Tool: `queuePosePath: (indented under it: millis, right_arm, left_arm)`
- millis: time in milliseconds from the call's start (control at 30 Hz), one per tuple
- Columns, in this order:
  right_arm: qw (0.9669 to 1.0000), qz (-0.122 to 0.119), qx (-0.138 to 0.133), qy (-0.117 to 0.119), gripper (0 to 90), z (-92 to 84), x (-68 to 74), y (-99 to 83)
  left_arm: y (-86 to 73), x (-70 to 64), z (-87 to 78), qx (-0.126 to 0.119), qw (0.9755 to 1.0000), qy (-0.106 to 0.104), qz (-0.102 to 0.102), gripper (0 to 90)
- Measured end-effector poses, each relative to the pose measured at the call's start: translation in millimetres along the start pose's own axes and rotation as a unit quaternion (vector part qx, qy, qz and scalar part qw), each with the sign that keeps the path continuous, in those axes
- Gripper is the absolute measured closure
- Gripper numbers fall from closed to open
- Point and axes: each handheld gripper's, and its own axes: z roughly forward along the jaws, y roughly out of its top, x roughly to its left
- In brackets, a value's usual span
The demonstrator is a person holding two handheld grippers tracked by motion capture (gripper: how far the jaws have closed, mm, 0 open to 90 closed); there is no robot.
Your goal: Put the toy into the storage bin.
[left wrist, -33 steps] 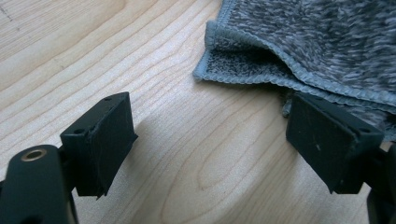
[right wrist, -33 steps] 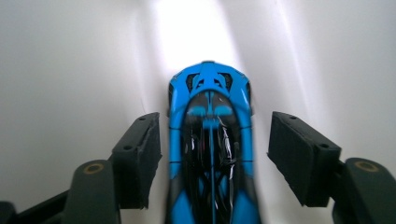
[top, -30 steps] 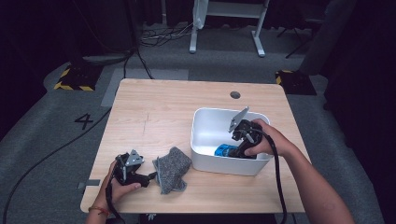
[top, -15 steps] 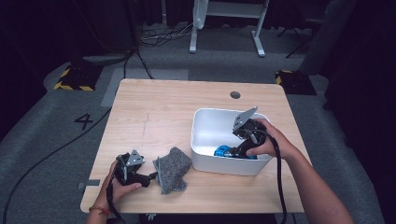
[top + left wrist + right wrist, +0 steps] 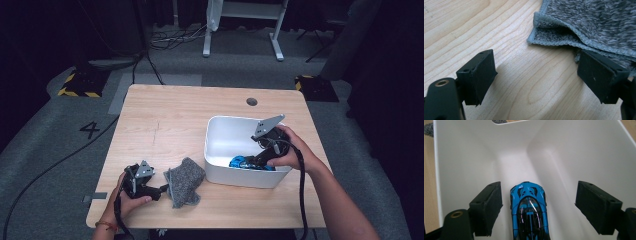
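My right gripper (image 5: 537,207) has just been opening its fingers; they are standing spread, clear of the glossy blue toy car (image 5: 530,212) lying released inside the white plastic bin (image 5: 220,170). My left gripper (image 5: 544,75) is idling, fingers spread, beside the grey fleecy cloth (image 5: 594,25).

toy car (image 5: 530,212): I'm seeing bright blue with black markings
bin (image 5: 564,152): showing plain white
cloth (image 5: 596,22): looking mottled grey
table (image 5: 175,120): showing pale wood grain
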Motion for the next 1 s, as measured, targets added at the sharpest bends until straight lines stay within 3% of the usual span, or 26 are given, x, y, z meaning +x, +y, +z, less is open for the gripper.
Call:
queuePosePath:
  millis: [300, 400, 500, 1000]
  right_arm:
    - [0.9991, 0.008, -0.030, -0.030, 20.8, -14.6, 0.9, -4.9]
    - [0.9974, 0.024, -0.062, -0.028, 20.5, -21.2, 0.5, -8.1]
    - [0.9965, 0.021, -0.064, -0.050, 20.2, -27.3, 0.8, -9.7]
    - [0.9924, 0.028, -0.092, -0.078, 18.5, -58.6, 5.5, -25.1]
  left_arm:
    - [0.1, -0.7, 0.5, -0.002, 1.0000, 0.001, -0.002, 15.3]
    - [0.1, -0.8, 0.5, -0.002, 1.0000, 0.001, -0.002, 15.3]
    - [0.5, -1.0, 0.5, 0.000, 1.0000, 0.002, -0.003, 15.2]
    - [0.6, -1.7, 0.6, 0.000, 1.0000, 0.005, -0.004, 15.3]
